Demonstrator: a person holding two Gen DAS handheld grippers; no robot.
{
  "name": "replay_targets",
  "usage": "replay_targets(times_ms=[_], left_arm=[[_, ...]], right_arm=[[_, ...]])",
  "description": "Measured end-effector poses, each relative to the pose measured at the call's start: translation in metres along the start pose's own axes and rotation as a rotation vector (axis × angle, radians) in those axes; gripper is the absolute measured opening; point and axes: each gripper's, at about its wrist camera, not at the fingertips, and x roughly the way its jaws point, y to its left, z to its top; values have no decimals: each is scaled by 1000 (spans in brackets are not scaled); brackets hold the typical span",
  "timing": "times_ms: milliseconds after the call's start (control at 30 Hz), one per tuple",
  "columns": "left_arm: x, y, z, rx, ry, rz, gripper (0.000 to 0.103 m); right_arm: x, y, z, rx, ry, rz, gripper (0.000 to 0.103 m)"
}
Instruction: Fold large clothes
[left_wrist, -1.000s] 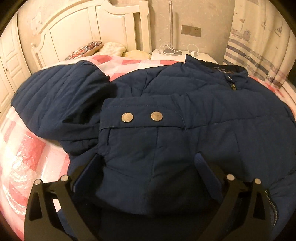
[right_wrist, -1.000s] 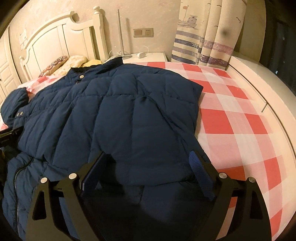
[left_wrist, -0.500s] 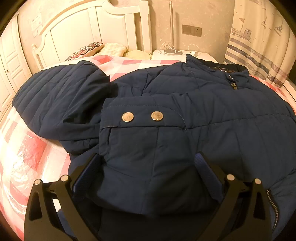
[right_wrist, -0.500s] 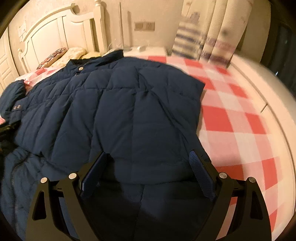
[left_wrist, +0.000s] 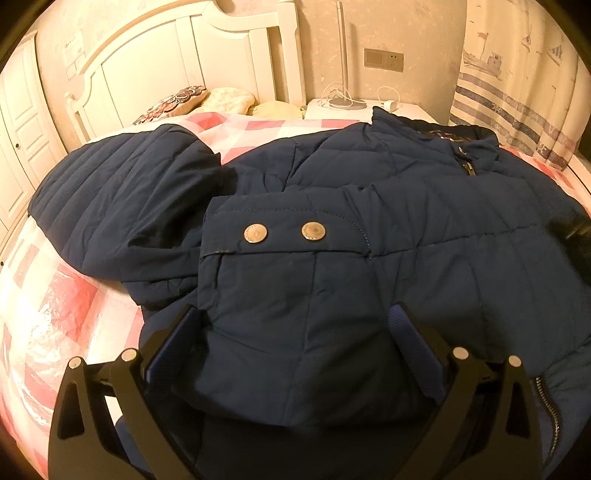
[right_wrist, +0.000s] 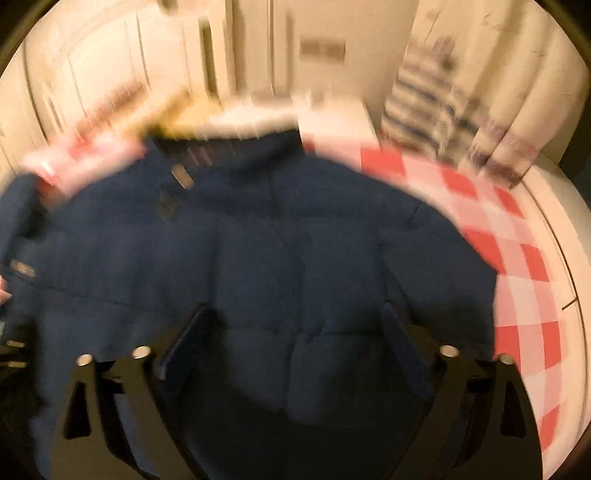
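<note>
While the left claw (left_wrist: 291, 325) hangs low over the bed (left_wrist: 55, 295), its two fingers (left_wrist: 173, 339) stand wide apart with a fold of the jacket (left_wrist: 369, 229) lying between them. They are not squeezing it. The jacket is big, dark blue and puffy, and it is spread across the red and white checked cover. A cuff with two round metal snaps (left_wrist: 255, 233) lies just past the claw. The hood (left_wrist: 122, 199) is bunched up on the left side, and the collar with its zip pull (left_wrist: 470, 168) sits far off to the right. Part of a zip (left_wrist: 550, 402) shows at the bottom right. Behind the bed is a white headboard (left_wrist: 177, 62), some pillows (left_wrist: 207, 99) and a small white nightstand (left_wrist: 347, 110) with a lamp pole and cords on it. A striped curtain (left_wrist: 517, 81) hangs at the right.

From the right wrist everything is blurry. The right claw (right_wrist: 295, 325) also has its fingers (right_wrist: 184, 336) spread apart, with the jacket (right_wrist: 258, 240) under and between them. I can't tell if they touch the cloth. The jacket covers most of the bed (right_wrist: 517, 258) on the left and middle, and the checked cover shows bare on the right. The collar end points away toward the wall. The curtain (right_wrist: 461, 92) is a smear at the top right.
</note>
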Motion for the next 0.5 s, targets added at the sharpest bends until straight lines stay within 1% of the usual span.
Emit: replay_targets(times_ms=[67, 133, 200, 267, 300, 367, 433, 500], left_arm=[[0, 1, 0, -5, 2, -7, 101], [0, 2, 0, -8, 3, -12, 101], [1, 3, 0, -8, 4, -13, 101], [0, 3, 0, -8, 4, -14, 101], [0, 3, 0, -9, 4, -15, 101], [0, 4, 0, -10, 6, -18, 101], [0, 4, 0, -11, 6, -19, 101], [0, 4, 0, -11, 6, -20, 101]], right_arm=[[5, -8, -1, 42, 0, 41, 98], [0, -11, -2, 47, -4, 48, 98], [-16, -26, -5, 105, -71, 21, 98], [-23, -47, -11, 189, -104, 28, 97], [-22, -53, -14, 209, -106, 28, 98], [-9, -49, -19, 159, -53, 25, 98], [-6, -41, -16, 123, -42, -16, 98], [-9, -39, -14, 122, -24, -38, 98]])
